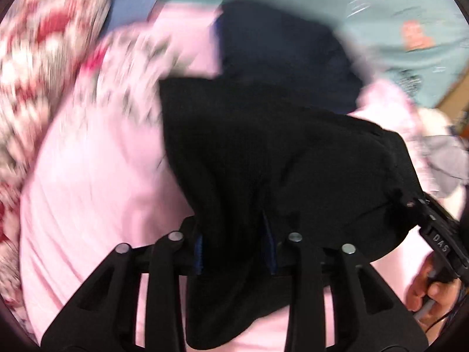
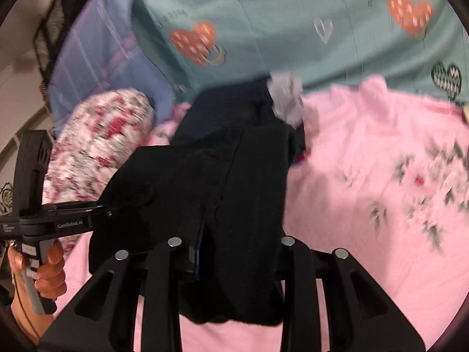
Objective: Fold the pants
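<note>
The black pants [image 1: 263, 152] hang bunched between both tools, lifted above a pink floral blanket [image 1: 96, 193]. The left gripper [image 1: 234, 249] pinches one part of the cloth in narrowed jaws; the right gripper [image 2: 231, 252] clamps another part likewise. A teal heart-print sheet [image 2: 278, 14] lies beyond.

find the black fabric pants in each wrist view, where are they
Left wrist: black fabric pants fill the centre, draped into the left gripper.
Right wrist: they hang centre-left, into the right gripper.
Shared landmark: pink floral blanket beneath them.
</note>
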A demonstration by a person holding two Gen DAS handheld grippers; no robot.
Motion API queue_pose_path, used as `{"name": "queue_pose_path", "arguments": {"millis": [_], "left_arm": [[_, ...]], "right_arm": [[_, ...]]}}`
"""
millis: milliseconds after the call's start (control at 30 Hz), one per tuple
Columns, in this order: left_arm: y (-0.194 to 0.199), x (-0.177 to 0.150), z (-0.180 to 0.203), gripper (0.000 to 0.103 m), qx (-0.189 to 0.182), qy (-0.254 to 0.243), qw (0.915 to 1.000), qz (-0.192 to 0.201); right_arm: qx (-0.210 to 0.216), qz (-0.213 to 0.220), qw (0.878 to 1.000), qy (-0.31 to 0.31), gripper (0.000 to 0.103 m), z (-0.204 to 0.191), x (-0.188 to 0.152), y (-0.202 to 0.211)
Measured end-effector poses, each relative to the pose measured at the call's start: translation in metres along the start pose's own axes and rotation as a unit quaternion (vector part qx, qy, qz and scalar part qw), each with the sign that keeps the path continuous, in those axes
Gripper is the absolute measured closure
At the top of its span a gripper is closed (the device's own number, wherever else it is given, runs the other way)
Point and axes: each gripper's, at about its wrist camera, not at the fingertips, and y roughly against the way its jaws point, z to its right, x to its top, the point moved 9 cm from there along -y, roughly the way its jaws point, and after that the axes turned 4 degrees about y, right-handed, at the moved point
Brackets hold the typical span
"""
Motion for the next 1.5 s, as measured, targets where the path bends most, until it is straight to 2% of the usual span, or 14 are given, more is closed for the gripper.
{"name": "queue_pose_path", "arguments": {"millis": [33, 100, 133, 267, 367, 433, 700, 967, 1033, 1100, 1133, 1167, 1267, 1500], "left_arm": [[-0.012, -0.003, -0.008, 0.046, 0.006, 0.004, 1.0, 0.002], [-0.013, -0.002, -0.017, 0.028, 0.013, 0.01, 0.9996, 0.022], [-0.012, -0.001, -0.02, 0.024, 0.013, 0.009, 0.9995, 0.029], [-0.009, -0.003, -0.025, 0.023, 0.002, 0.019, 0.9992, 0.036], [0.008, -0.009, -0.023, 0.025, 0.004, 0.02, 0.9985, 0.051], [0.027, -0.014, -0.019, 0.025, 0.012, 0.006, 0.9969, 0.077], [0.069, -0.036, -0.012, 0.022, 0.026, 0.002, 0.9921, 0.123], [0.089, -0.06, -0.004, 0.011, 0.034, -0.005, 0.9878, 0.152], [0.095, -0.064, -0.001, 0.003, 0.037, -0.011, 0.9855, 0.166], [0.097, -0.067, 0.001, 0.002, 0.047, -0.019, 0.9839, 0.172], [0.097, -0.069, 0.001, 0.002, 0.05, -0.022, 0.9831, 0.175], [0.097, -0.071, 0.002, 0.002, 0.053, -0.025, 0.9826, 0.176], [0.091, -0.075, -0.001, 0.002, 0.067, -0.027, 0.9831, 0.168], [0.082, -0.079, -0.003, 0.002, 0.097, -0.039, 0.9817, 0.159]], "right_arm": [[-0.024, -0.022, 0.999, -0.005, 0.071, 0.01, -0.01, -0.017], [-0.11, -0.069, 0.991, 0.013, 0.054, 0.035, -0.034, -0.042], [-0.121, -0.069, 0.99, 0.019, 0.047, 0.038, -0.038, -0.044], [-0.141, -0.062, 0.987, 0.04, 0.042, 0.04, -0.038, -0.036], [-0.151, -0.049, 0.987, 0.035, 0.041, 0.038, -0.037, -0.033], [-0.143, -0.036, 0.988, 0.037, 0.041, 0.029, -0.034, -0.025], [-0.136, 0.025, 0.989, 0.058, 0.039, -0.012, -0.029, 0.023], [-0.142, 0.035, 0.988, 0.039, 0.038, -0.032, -0.056, 0.047], [-0.151, 0.038, 0.987, 0.036, 0.038, -0.032, -0.062, 0.048], [-0.155, 0.038, 0.986, 0.04, 0.032, -0.035, -0.068, 0.049], [-0.16, 0.04, 0.985, 0.043, 0.02, -0.035, -0.07, 0.049], [-0.163, 0.045, 0.984, 0.045, 0.014, -0.036, -0.07, 0.051], [-0.175, 0.059, 0.981, 0.059, 0.013, -0.038, -0.072, 0.053], [-0.209, 0.058, 0.971, 0.102, 0.011, -0.037, -0.074, 0.05]]}}
